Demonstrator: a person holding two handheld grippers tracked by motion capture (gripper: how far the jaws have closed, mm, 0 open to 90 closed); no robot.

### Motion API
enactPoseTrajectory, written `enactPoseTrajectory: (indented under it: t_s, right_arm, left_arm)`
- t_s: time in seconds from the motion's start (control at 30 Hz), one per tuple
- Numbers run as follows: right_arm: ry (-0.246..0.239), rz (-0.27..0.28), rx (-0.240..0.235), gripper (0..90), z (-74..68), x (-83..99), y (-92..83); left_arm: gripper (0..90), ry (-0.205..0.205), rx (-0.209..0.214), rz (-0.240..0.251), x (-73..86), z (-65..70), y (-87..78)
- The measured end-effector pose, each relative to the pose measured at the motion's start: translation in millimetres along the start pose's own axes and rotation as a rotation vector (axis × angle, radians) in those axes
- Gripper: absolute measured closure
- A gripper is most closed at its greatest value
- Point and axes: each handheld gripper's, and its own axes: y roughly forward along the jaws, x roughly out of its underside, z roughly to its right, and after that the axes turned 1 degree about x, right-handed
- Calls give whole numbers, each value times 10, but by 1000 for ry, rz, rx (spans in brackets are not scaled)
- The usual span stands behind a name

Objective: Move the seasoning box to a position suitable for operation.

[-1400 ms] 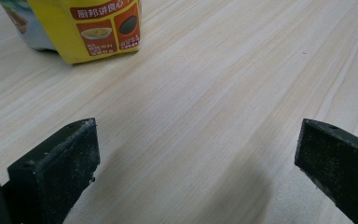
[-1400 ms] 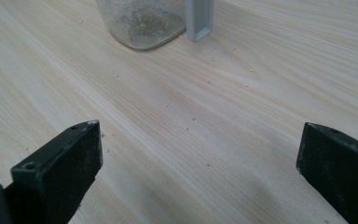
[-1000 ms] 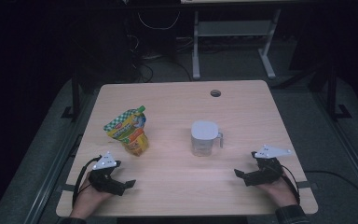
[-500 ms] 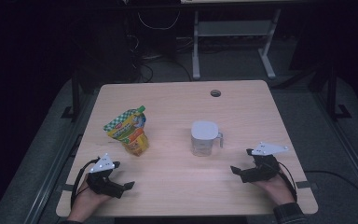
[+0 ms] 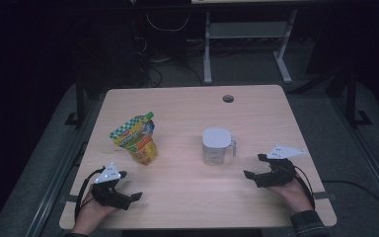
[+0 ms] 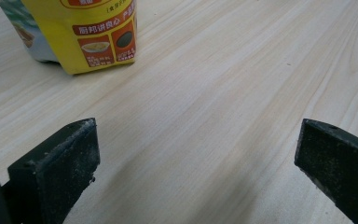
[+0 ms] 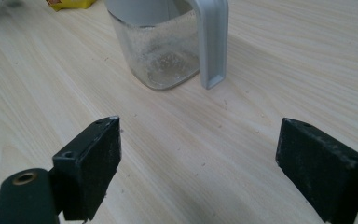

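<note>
Early stage, by the look of it: nothing gripped, nothing lifted, nothing tipped. Left tool (image 5: 128, 190) low over the near left of the surface (image 5: 187, 113), jaws wide apart, empty, pointed across the wood with the pouch off to one side. Right tool (image 5: 256, 167) low over the near right, jaws also wide apart, empty, aimed at the jug. Pouch (image 5: 135, 137) standing on the left half, leaning a little, spout cap up top, near the left tool but apart from it; in the left gripper view just the yellow bottom of it (image 6: 100, 35) at the top edge, well clear of both jaws. Jug (image 5: 216, 146) upright at the middle, white lid on, handle (image 7: 213, 39) turned toward the right tool; clear walls look dusty or wet inside, contents hard to tell. Gap between right tool and handle not closed.

Left to do, as a guess: reach, grasp the pouch and the jug, then whatever goes between them, likely opening or pouring.

Count: one pouch, one jug, two tools, one round hole (image 5: 228, 98) at the far edge.
</note>
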Motion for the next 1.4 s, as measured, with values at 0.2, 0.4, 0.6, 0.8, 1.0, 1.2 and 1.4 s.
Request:
enactPoseTrajectory:
  t_s: [0.2, 0.4, 0.6, 0.8, 1.0, 1.2, 1.4]
  right_arm:
    - [-6, 0, -19, 145, 22, -44, 10]
    - [-21, -5, -24, 147, 50, -120, 23]
    - [-23, -5, -39, 153, 87, -181, 58]
    - [-23, 2, -56, 152, 107, -242, 99]
    - [-33, 25, -96, 163, 159, -287, 155]
    - [-53, 17, -130, 180, 197, -380, 206]
    - [-71, 4, -159, 200, 200, -501, 304]
  left_arm:
    - [0, 5, 3, -6, -1, 1, 5]
    - [0, -1, 2, 5, -3, 10, 11]
    - [0, 1, 3, 7, -12, 9, 19]
    - [0, 5, 5, 11, -24, 17, 21]
    - [0, 12, 8, 8, -49, 12, 41]
    - [0, 21, 16, -5, -42, 14, 56]
    - [0, 22, 13, 7, -43, 16, 26]
